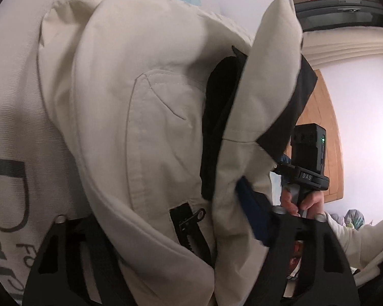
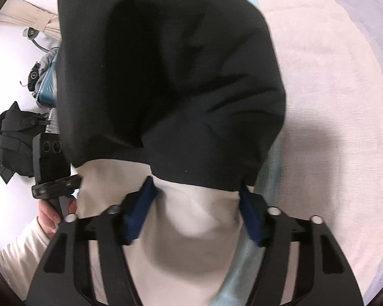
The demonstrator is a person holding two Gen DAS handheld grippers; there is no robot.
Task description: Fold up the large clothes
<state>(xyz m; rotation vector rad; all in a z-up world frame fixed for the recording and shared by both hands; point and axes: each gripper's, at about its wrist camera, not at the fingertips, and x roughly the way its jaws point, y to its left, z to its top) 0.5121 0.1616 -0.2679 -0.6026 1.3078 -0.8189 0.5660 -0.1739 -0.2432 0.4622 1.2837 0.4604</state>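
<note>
Left wrist view first: my left gripper [image 1: 166,232] has the cream jacket [image 1: 130,107] bunched up between its fingers. One blue pad [image 1: 252,219] shows on the right, pressed into the fabric; the other is buried under cloth, so I read this as a pinch on the jacket. A black zipper [image 1: 189,232] and a stitched pocket flap [image 1: 160,102] face the lens, and black lining [image 1: 217,132] shows inside the collar. Beyond, my other hand [image 1: 303,200] grips its own tool.

Right wrist view: my right gripper [image 2: 196,209] has both blue pads [image 2: 140,211] against the jacket's pale fabric [image 2: 191,229], squeezing it, while a black panel [image 2: 171,81] hangs over the pink bedcover [image 2: 332,127]. At left a black bag [image 2: 12,137] lies on the floor; I cannot see inside it.
</note>
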